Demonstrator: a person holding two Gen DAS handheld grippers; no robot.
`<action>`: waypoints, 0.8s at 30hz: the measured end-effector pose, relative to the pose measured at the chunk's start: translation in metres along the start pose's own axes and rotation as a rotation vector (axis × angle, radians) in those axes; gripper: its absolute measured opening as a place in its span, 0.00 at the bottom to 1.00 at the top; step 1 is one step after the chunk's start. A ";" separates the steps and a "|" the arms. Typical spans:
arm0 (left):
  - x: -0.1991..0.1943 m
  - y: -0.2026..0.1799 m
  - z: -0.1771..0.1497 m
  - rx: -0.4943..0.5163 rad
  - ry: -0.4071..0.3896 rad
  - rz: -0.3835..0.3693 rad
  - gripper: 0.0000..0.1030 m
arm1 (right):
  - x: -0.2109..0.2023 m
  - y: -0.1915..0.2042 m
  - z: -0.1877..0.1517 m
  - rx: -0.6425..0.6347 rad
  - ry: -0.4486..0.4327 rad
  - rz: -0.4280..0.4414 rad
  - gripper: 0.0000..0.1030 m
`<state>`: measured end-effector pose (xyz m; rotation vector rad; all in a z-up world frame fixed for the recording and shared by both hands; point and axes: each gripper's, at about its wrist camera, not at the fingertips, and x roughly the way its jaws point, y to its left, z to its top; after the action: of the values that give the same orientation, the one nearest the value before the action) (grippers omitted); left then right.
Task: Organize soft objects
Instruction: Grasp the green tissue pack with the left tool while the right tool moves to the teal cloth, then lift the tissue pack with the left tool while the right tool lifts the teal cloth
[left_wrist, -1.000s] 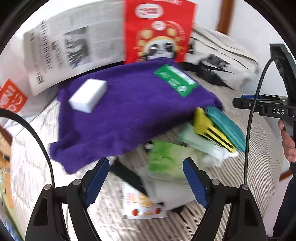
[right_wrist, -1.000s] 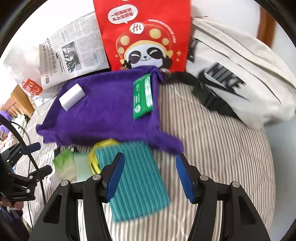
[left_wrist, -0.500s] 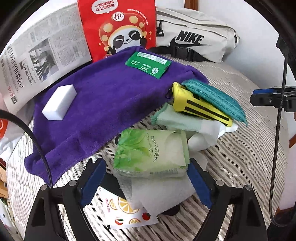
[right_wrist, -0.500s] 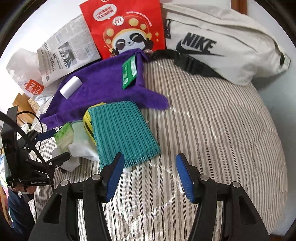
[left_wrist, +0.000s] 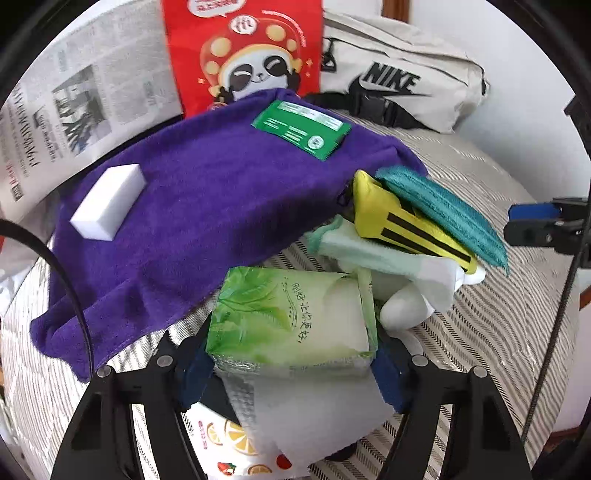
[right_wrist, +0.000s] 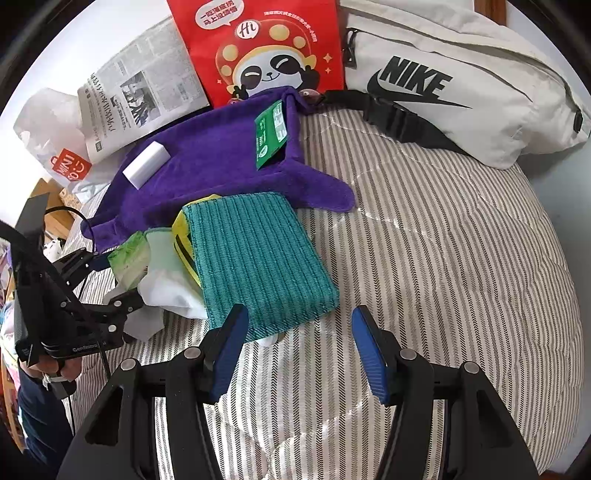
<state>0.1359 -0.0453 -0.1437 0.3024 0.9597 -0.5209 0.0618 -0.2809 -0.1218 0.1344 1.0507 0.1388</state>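
L gripper (left_wrist: 291, 365) has just been closing its jaws, blue pads now against both sides of green tissue pack (left_wrist: 291, 317), which lies just in front of purple towel (left_wrist: 207, 206) w/ a white tissue sheet (left_wrist: 310, 417) under it. R gripper (right_wrist: 295, 350) jaws apart, nothing btwn them, at near corner of teal cloth (right_wrist: 255, 258), which overlaps towel's front edge on the striped bedding (right_wrist: 443, 258)

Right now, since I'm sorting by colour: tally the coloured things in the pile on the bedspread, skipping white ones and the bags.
Purple: 1, towel
Teal: 1, pad
Yellow: 1, striped pouch
Bright green: 2, sachet, tissue pack
Mint: 1, cloth
Total: 6
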 end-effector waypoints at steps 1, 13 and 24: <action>-0.002 0.001 -0.001 -0.001 -0.007 0.000 0.70 | 0.000 0.001 0.000 -0.001 -0.002 0.001 0.56; -0.049 0.033 -0.029 -0.084 -0.033 0.088 0.70 | -0.004 0.017 0.003 -0.042 -0.025 0.037 0.60; -0.049 0.065 -0.073 -0.270 0.008 0.107 0.70 | 0.033 0.056 0.016 -0.227 -0.003 -0.004 0.68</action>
<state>0.0976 0.0574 -0.1418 0.1120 1.0031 -0.2879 0.0889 -0.2210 -0.1325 -0.0727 1.0247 0.2525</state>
